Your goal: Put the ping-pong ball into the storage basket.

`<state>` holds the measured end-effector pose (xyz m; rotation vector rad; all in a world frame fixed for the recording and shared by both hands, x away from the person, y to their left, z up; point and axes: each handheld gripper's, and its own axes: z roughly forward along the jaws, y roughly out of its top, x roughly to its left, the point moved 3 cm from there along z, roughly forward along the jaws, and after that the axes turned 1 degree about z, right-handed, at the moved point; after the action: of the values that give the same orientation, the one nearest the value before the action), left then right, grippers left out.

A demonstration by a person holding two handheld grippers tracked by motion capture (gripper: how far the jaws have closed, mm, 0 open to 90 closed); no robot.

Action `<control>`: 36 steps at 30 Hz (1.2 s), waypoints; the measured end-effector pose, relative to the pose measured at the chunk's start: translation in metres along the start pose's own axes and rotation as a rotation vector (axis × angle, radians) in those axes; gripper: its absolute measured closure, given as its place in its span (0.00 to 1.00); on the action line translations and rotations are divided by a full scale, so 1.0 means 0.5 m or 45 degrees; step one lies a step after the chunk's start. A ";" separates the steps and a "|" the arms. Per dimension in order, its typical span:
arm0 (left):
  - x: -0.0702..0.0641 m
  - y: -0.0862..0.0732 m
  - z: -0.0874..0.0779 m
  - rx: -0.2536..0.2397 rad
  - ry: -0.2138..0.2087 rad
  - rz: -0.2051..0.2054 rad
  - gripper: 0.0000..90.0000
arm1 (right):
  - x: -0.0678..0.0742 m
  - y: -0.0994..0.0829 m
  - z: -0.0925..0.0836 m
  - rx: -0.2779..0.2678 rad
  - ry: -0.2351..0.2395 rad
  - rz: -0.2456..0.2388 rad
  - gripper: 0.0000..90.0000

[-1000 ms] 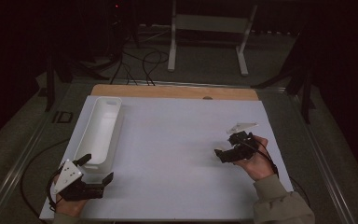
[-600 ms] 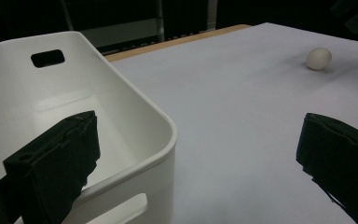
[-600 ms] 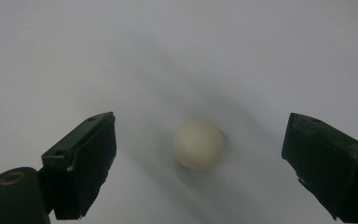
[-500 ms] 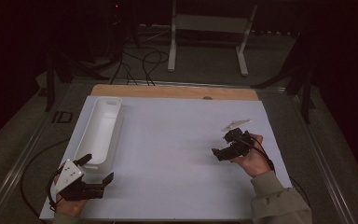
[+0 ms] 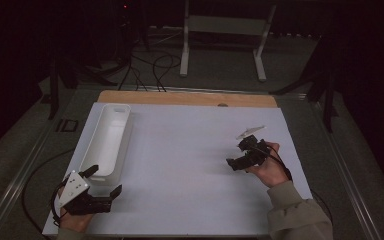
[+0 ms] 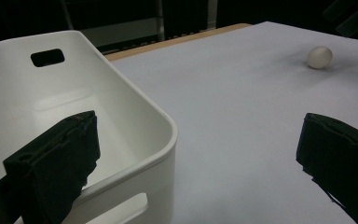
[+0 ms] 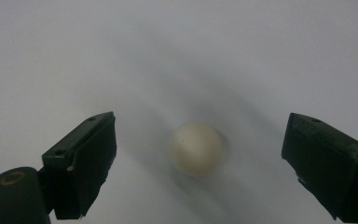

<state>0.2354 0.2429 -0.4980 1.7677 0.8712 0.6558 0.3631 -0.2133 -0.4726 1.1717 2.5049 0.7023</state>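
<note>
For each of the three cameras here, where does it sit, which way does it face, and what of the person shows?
High view: above the person's side, facing forward and down on the white table; both hands, left tool, right tool.
Left gripper view: on the left tool, open jaws, looking across the white bin toward the ball.
Right gripper view: on the right tool, facing down; open jaws either side of the ball.
Shared: both gripper views show the ball.
</note>
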 end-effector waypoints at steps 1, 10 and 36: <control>0.000 0.000 0.000 0.000 0.000 0.000 0.00 | -0.001 0.000 0.002 0.004 0.002 0.000 0.11; -0.001 0.000 0.001 0.001 -0.002 0.000 0.00 | -0.004 0.000 0.013 0.038 0.007 0.010 0.11; -0.001 -0.001 0.001 0.010 -0.001 0.008 0.00 | -0.008 -0.002 0.048 0.135 0.021 0.020 0.11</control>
<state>0.2354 0.2424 -0.4986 1.7781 0.8693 0.6566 0.3756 -0.2096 -0.4930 1.2269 2.5775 0.5910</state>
